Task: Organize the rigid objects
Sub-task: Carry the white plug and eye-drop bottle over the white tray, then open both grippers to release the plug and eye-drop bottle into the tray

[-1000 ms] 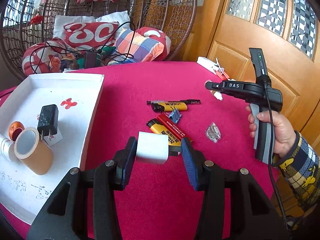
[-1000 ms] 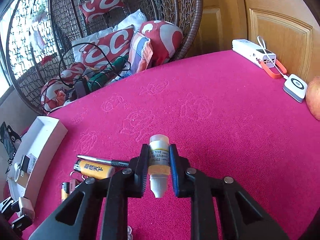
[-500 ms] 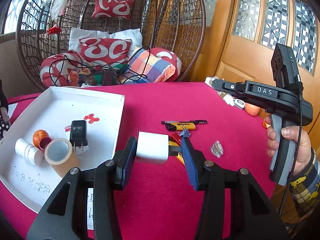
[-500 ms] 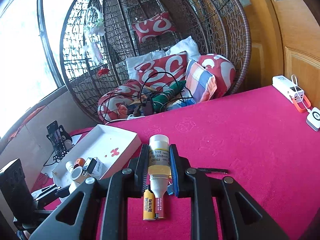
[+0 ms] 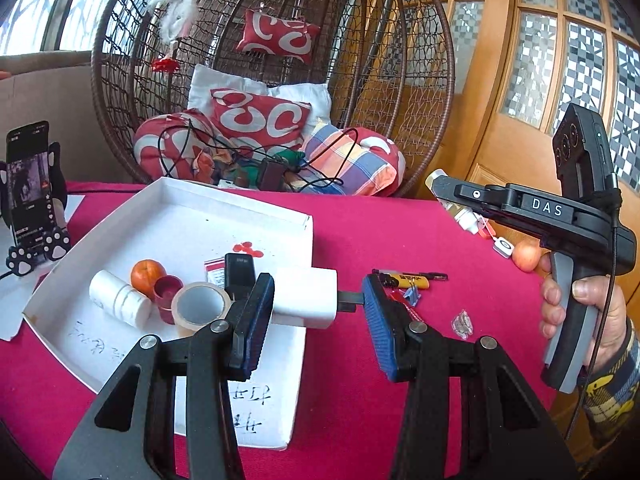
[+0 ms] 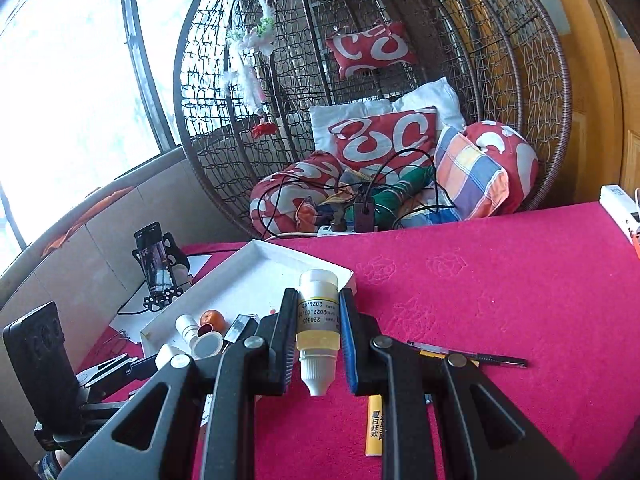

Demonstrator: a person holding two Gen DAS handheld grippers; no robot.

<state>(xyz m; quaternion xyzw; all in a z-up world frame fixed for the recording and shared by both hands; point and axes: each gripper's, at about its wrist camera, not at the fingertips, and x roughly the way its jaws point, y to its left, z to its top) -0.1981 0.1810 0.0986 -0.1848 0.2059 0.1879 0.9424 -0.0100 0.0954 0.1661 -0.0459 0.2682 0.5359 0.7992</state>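
Note:
My left gripper (image 5: 318,316) is shut on a white charger plug (image 5: 305,297), held by its body and prongs above the right edge of the white tray (image 5: 188,216). The tray holds a white bottle (image 5: 119,298), an orange (image 5: 147,274), a red cap, a tape roll (image 5: 200,307) and a black adapter (image 5: 240,272). My right gripper (image 6: 318,344) is shut on a small dropper bottle (image 6: 318,320), nozzle toward the camera, raised above the red tablecloth; it shows at right in the left wrist view (image 5: 456,196). The tray shows left of it (image 6: 256,280).
On the cloth lie a yellow lighter (image 5: 406,280), a black pen (image 6: 468,354), a blue clip and a small foil packet (image 5: 462,322). An apple (image 5: 528,254) and a white power bank (image 6: 618,204) are at the right edge. A phone on a stand (image 5: 30,184) stands left. A wicker chair is behind.
Both grippers have risen and swung left toward the tray, each still holding its object. The left gripper now holds the plug over the tray's right edge.

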